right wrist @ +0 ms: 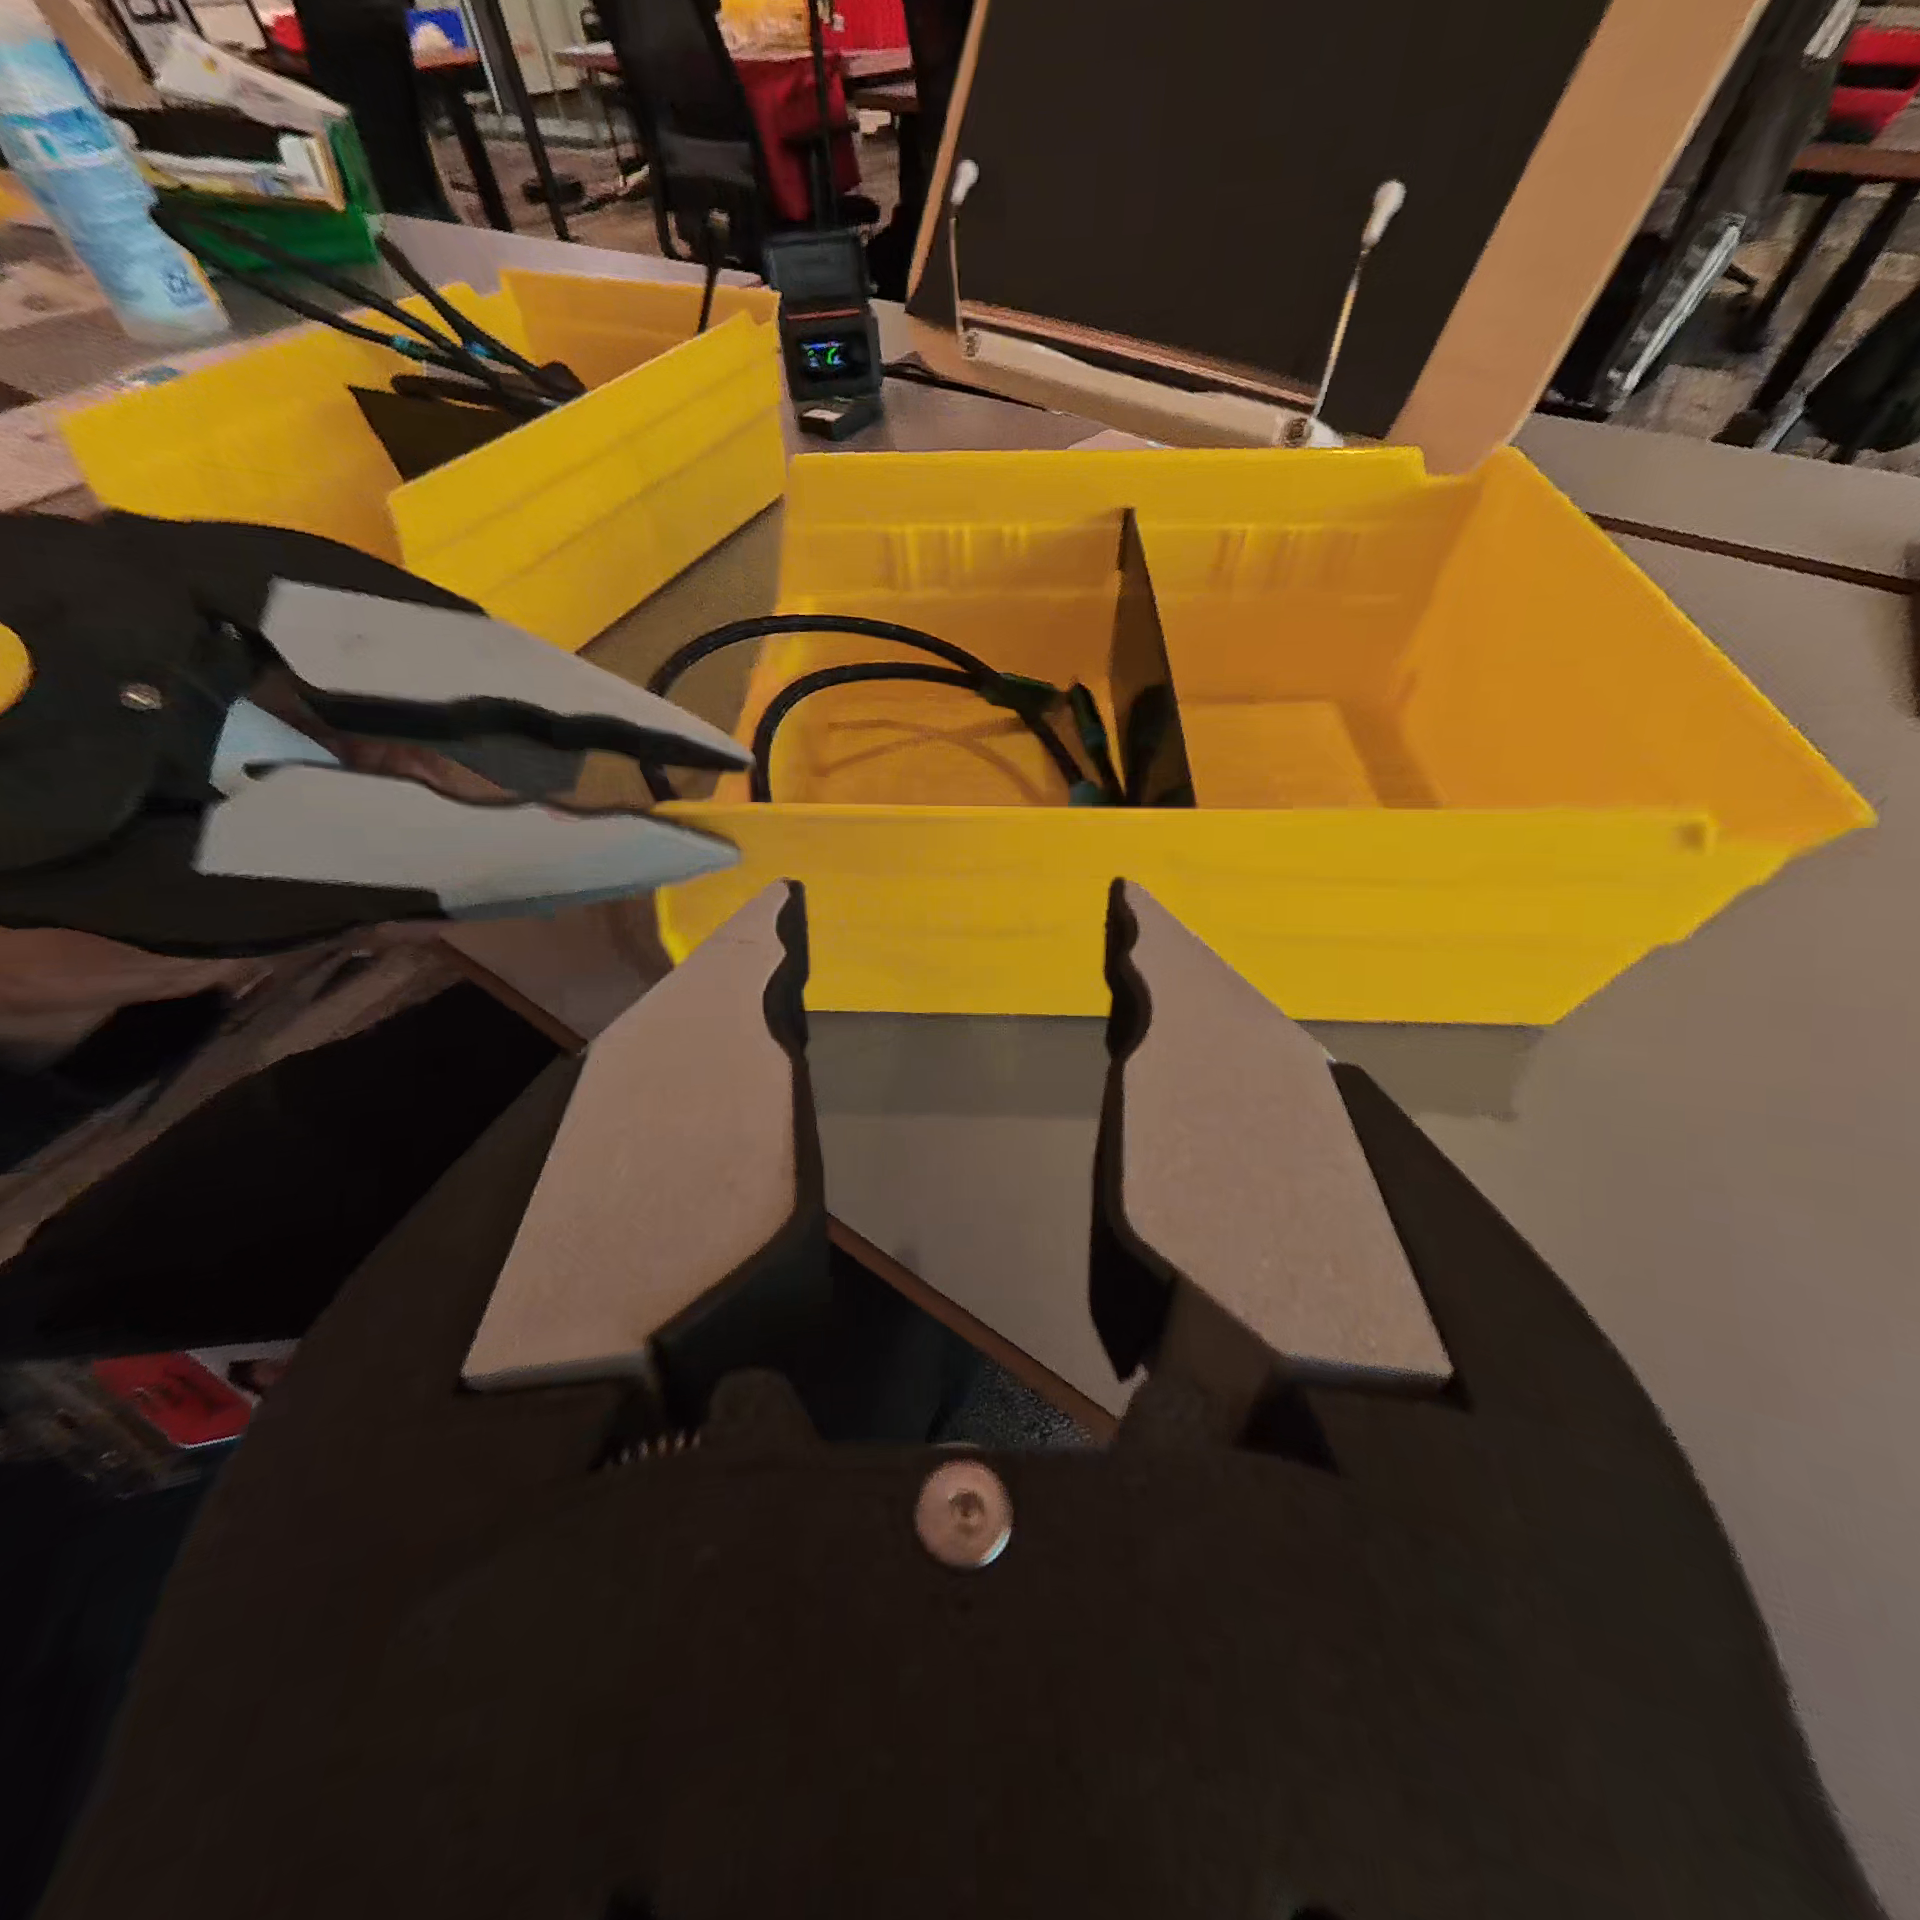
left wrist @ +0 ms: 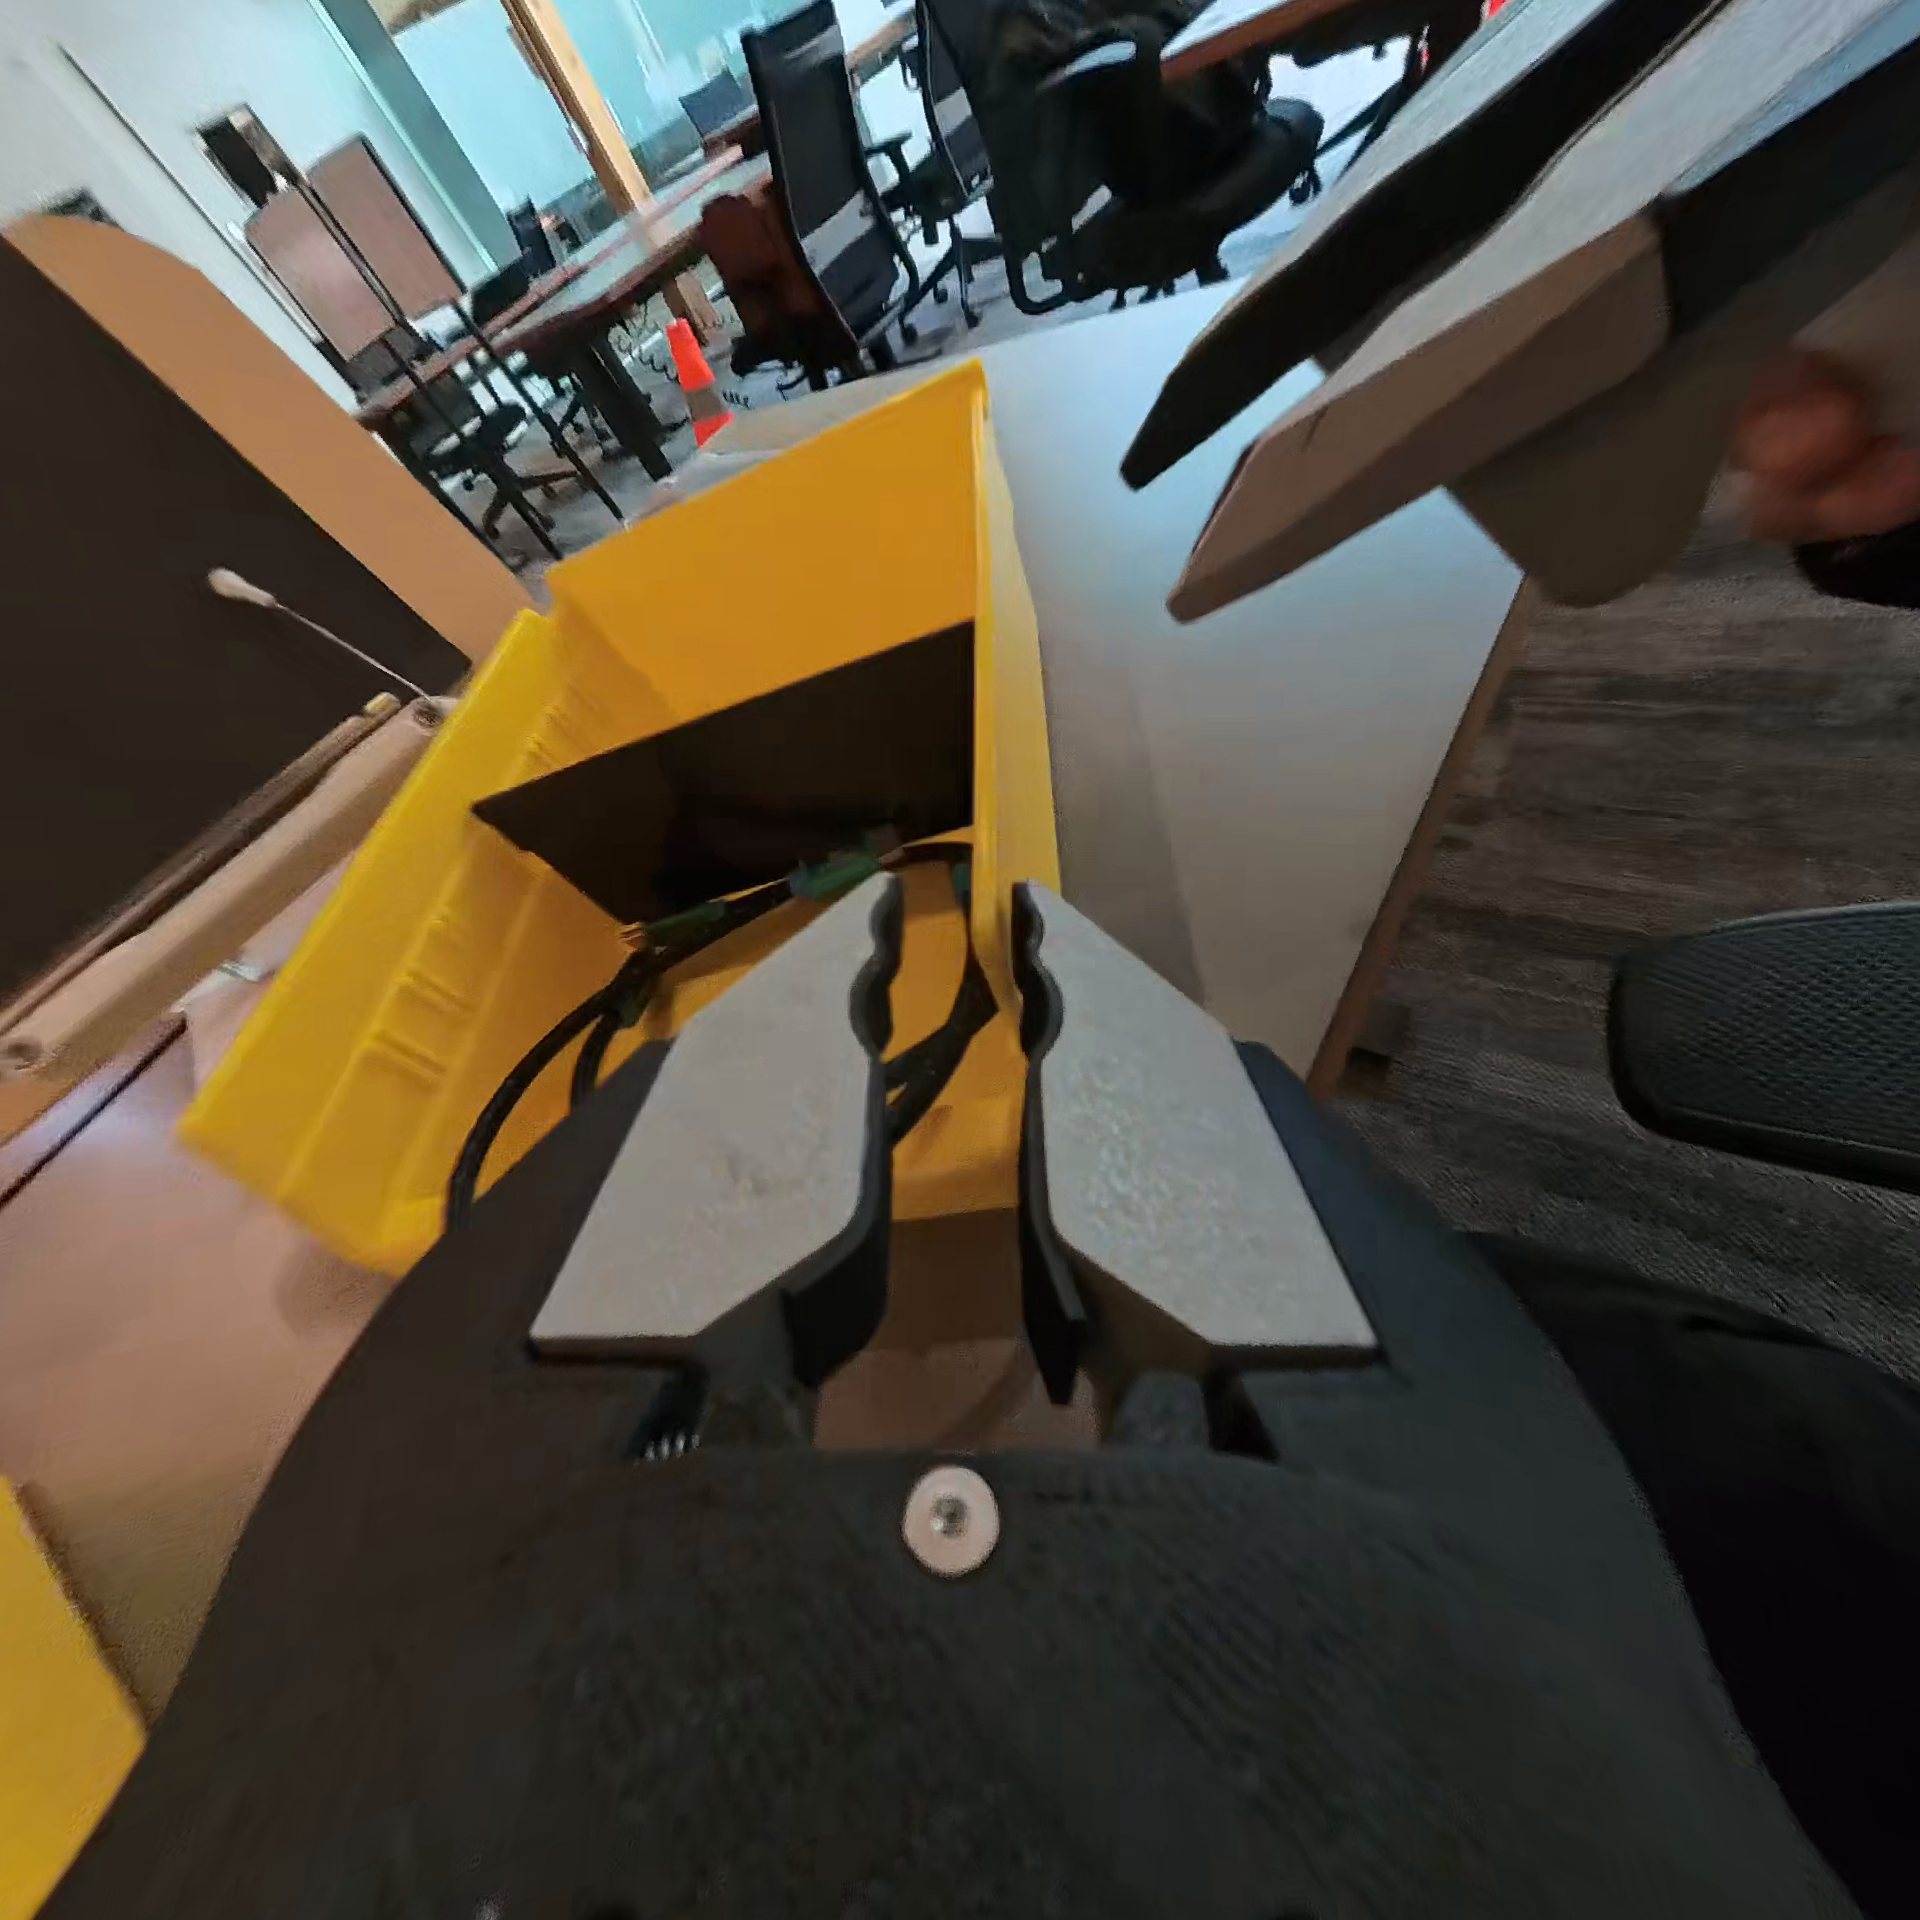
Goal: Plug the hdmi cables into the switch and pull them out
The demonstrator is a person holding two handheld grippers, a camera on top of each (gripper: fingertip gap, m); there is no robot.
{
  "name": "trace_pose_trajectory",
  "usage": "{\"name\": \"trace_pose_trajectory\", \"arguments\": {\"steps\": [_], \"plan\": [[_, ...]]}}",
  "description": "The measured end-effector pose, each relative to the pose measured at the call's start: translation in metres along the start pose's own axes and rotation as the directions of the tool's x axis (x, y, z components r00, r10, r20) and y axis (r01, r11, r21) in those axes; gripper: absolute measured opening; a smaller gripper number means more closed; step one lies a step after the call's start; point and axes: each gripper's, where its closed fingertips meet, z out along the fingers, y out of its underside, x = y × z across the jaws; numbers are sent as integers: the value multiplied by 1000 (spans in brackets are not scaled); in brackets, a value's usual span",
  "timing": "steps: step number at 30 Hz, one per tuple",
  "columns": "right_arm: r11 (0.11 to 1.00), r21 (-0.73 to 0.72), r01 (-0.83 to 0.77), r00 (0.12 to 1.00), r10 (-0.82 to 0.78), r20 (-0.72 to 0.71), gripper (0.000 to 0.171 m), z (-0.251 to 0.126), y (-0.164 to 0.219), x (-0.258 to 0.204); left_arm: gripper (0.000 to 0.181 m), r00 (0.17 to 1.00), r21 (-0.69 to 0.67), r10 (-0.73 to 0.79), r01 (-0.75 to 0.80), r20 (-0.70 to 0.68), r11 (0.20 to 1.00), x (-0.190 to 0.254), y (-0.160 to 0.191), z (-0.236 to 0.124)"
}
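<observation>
Left wrist view: your left gripper (left wrist: 951, 904) hovers at the near end of the yellow bin (left wrist: 665, 831), jaws apart and empty, black cables (left wrist: 540, 1070) inside. Right wrist view: your right gripper (right wrist: 951, 904) faces the bin (right wrist: 1195, 914) on the tabletop (right wrist: 1714, 1195), jaws apart and empty, cables (right wrist: 831, 634) left of the black divider (right wrist: 1148, 675).

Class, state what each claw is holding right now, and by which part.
Nothing. The left claw and right claw are both open and empty; the cables lie in the yellow bin.
</observation>
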Motion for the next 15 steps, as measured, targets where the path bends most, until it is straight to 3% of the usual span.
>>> {"name": "trace_pose_trajectory", "arguments": {"steps": [4,8,11,13,14,15], "plan": [[991,-52,122,992,-123,-5,65,14,-7,-21,33,994,26,31,-34,104,999,-27,-6,-50],[957,-122,264,965,-263,23,73,45,-11,-56,47,989,4,-77,78,124,997,-56,12,-102],[925,-114,362,932,-356,69,62,68,-10,-82,47,965,-46,-99,114,243,992,-93,47,-136],[885,-216,412,909,-416,28,54,79,7,-67,48,943,-89,-131,166,306,982,-114,77,-157],[862,-276,425,898,-441,6,72,80,17,-54,48,932,-104,-155,199,328,975,-122,90,-168],[861,-291,416,902,-432,10,74,78,21,-46,48,919,-114,-173,226,353,967,-130,103,-180]]}}
